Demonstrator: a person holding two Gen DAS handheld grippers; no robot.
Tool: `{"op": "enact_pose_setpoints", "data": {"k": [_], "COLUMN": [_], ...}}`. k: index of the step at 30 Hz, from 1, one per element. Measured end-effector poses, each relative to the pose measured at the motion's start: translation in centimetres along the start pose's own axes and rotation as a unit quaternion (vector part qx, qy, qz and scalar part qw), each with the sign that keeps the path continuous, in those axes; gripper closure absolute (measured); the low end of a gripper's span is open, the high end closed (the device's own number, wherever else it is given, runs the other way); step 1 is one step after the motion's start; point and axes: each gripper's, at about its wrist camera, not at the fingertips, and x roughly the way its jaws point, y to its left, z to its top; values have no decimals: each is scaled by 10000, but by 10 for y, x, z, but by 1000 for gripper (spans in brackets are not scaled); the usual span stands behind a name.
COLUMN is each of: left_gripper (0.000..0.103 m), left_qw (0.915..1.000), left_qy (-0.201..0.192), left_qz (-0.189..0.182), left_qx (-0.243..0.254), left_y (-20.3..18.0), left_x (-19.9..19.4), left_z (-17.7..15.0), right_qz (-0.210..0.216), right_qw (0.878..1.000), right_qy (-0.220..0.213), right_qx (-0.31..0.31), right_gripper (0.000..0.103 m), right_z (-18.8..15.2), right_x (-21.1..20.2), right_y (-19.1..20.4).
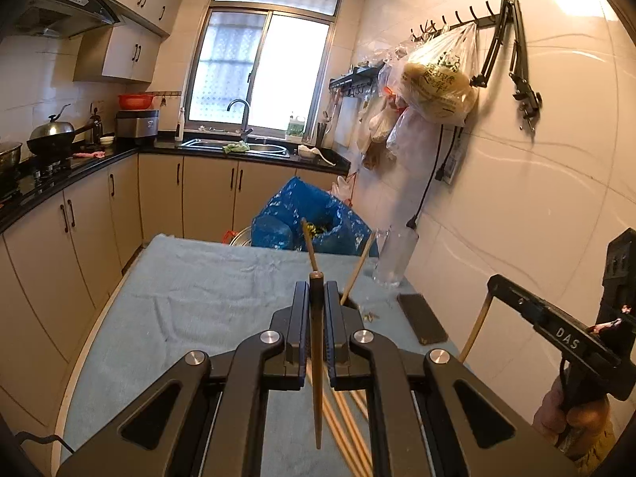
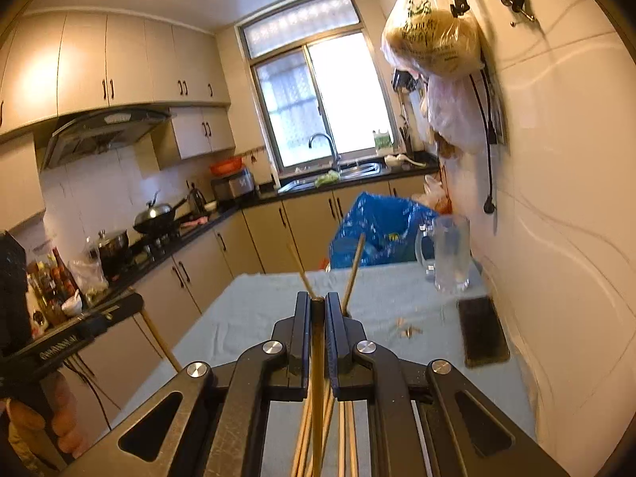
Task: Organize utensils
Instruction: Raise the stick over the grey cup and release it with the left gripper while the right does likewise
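My left gripper (image 1: 317, 292) is shut on a dark brown chopstick (image 1: 316, 357) that runs upright between its pads, above the blue-grey cloth on the table (image 1: 190, 302). My right gripper (image 2: 317, 304) is shut on a light wooden chopstick (image 2: 317, 377). Several more pale chopsticks (image 1: 349, 425) lie loose on the cloth under both grippers, also in the right wrist view (image 2: 342, 437). A clear glass mug (image 2: 449, 254) stands at the table's far right, by the wall, and shows in the left wrist view (image 1: 393, 258). The right gripper shows at the right edge of the left wrist view (image 1: 493, 282), holding its chopstick.
A dark phone (image 2: 481, 330) lies on the cloth near the wall. Small scraps (image 2: 409, 330) lie beside it. A blue plastic bag (image 1: 310, 218) stands behind the table's far edge. Bags (image 1: 437, 79) hang on the tiled wall at right. Counters and cabinets (image 1: 79, 206) run along the left.
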Motion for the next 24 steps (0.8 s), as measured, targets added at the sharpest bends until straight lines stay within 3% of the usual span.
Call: {"op": "enact_pose_setpoints", "data": {"k": [8, 13, 16, 20, 24], "left_gripper": [96, 96, 96, 96, 96], "left_qw": [9991, 9987, 9986, 9997, 9988], "left_qy": [-417, -483, -499, -171, 403], "left_qz": [87, 73, 143, 172, 222], "left_qx": [54, -141, -113, -97, -148], "left_y": [-13, -18, -22, -22, -15], "left_x": [31, 74, 100, 148, 190], "left_z": [66, 103, 109, 99, 78], "right_qz": [-10, -235, -383, -626, -634], "right_qw": [9981, 9967, 9951, 9940, 9962], "right_qy": [-595, -752, -863, -832, -344], "right_qx": [137, 217, 284, 323, 487], "right_gripper": [96, 96, 96, 96, 96], "right_z": [65, 97, 102, 94, 73], "right_x": [24, 70, 95, 126, 160], "right_y": [-5, -4, -8, -16, -29]}}
